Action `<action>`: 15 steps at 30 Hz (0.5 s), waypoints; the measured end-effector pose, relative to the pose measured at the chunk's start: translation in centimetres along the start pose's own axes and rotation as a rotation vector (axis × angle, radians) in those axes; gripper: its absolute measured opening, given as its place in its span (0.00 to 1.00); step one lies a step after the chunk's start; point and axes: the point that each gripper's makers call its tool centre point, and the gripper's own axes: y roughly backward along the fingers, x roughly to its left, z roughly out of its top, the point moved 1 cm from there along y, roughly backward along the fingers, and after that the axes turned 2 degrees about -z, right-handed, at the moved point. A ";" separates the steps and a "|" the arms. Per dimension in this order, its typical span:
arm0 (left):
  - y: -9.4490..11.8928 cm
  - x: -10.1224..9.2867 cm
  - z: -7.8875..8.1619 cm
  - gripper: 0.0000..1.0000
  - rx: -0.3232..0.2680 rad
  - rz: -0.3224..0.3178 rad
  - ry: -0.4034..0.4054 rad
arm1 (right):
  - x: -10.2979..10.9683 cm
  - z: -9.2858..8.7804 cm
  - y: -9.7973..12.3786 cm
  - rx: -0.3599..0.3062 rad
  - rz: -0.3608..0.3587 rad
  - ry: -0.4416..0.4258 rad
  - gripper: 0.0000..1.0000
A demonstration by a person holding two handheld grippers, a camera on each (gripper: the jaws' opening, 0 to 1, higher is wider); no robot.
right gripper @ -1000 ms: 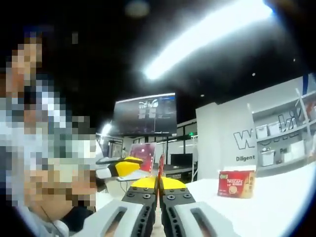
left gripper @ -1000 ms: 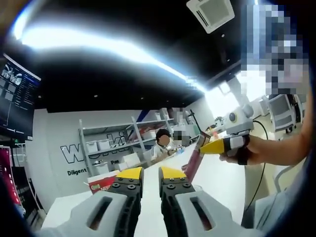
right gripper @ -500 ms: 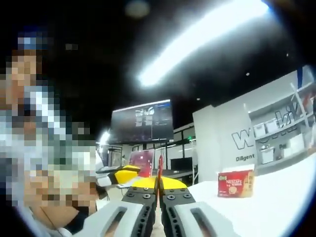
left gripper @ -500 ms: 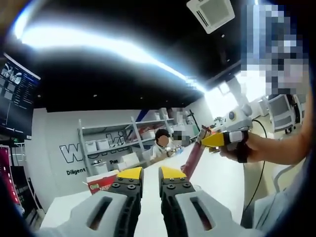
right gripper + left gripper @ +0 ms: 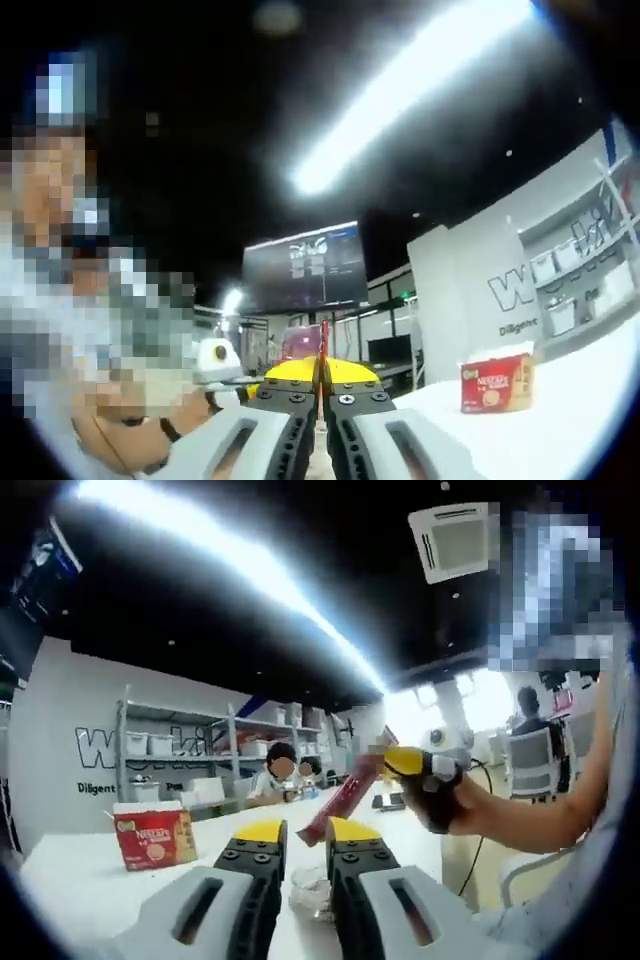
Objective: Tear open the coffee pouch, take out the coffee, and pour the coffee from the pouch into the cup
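Observation:
In the left gripper view my right gripper (image 5: 400, 763) comes in from the right, shut on the upper end of a long red coffee pouch (image 5: 340, 798). The pouch slants down to the left, and its lower end hangs just above the yellow tips of my left gripper (image 5: 306, 832), which stands open with a narrow gap. Below that gap a clear cup (image 5: 312, 890) stands on the white table (image 5: 80, 880). In the right gripper view the pouch (image 5: 323, 338) shows edge-on as a thin red strip rising from my shut right gripper (image 5: 320, 372).
A red Nescafe box (image 5: 153, 838) stands on the table to the left, also seen as the box (image 5: 497, 383) at the right. Shelving (image 5: 180, 750) and seated people line the far wall. A dark monitor (image 5: 305, 268) hangs behind.
The left gripper's camera has tilted down, bringing the cup into sight between its jaws. The right gripper has carried the pouch closer, so its lower end now hangs by the left tips.

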 end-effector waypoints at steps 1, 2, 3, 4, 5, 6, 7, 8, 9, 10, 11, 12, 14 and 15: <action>-0.3 -0.2 -0.2 0.20 -0.006 -0.029 0.029 | -0.4 0.0 -0.1 -0.001 0.046 -0.034 0.02; -0.5 -0.3 -0.2 0.21 -0.015 -0.047 0.048 | -0.5 0.2 -0.1 -0.006 0.069 -0.045 0.02; -0.7 -0.5 -0.2 0.22 -0.023 -0.071 0.073 | -0.6 0.3 -0.1 -0.008 0.099 -0.057 0.02; -0.9 -0.5 -0.3 0.24 -0.028 -0.088 0.096 | -0.8 0.3 -0.1 -0.006 0.118 -0.073 0.02; -1.1 -0.4 -0.5 0.25 -0.030 -0.103 0.110 | -1.1 0.4 -0.1 -0.007 0.128 -0.075 0.02; -1.3 -0.6 -0.6 0.25 -0.030 -0.131 0.125 | -1.1 0.4 -0.1 -0.006 0.151 -0.081 0.02; -1.6 -0.7 -0.8 0.26 -0.024 -0.171 0.140 | -1.3 0.4 -0.2 -0.004 0.169 -0.087 0.02; -1.8 -0.9 -0.7 0.26 -0.029 -0.205 0.149 | -1.4 0.5 -0.3 -0.004 0.189 -0.095 0.02; -1.9 -1.1 -0.6 0.26 -0.034 -0.233 0.162 | -1.4 0.6 -0.3 -0.006 0.216 -0.107 0.02; -2.1 -1.3 -0.3 0.25 -0.043 -0.269 0.186 | -1.5 0.6 -0.4 -0.006 0.238 -0.112 0.02; -2.2 -1.0 -0.1 0.25 -0.054 -0.272 0.185 | -1.8 0.6 -0.5 -0.003 0.248 -0.113 0.02; -2.3 -0.9 0.2 0.24 -0.064 -0.285 0.188 | -1.9 0.6 -0.6 -0.003 0.251 -0.114 0.02; -2.4 -1.2 0.6 0.21 -0.076 -0.330 0.197 | -2.0 0.6 -0.7 -0.005 0.285 -0.136 0.02; -2.4 -1.2 0.6 0.20 -0.075 -0.332 0.197 | -2.2 0.5 -0.8 -0.010 0.291 -0.146 0.02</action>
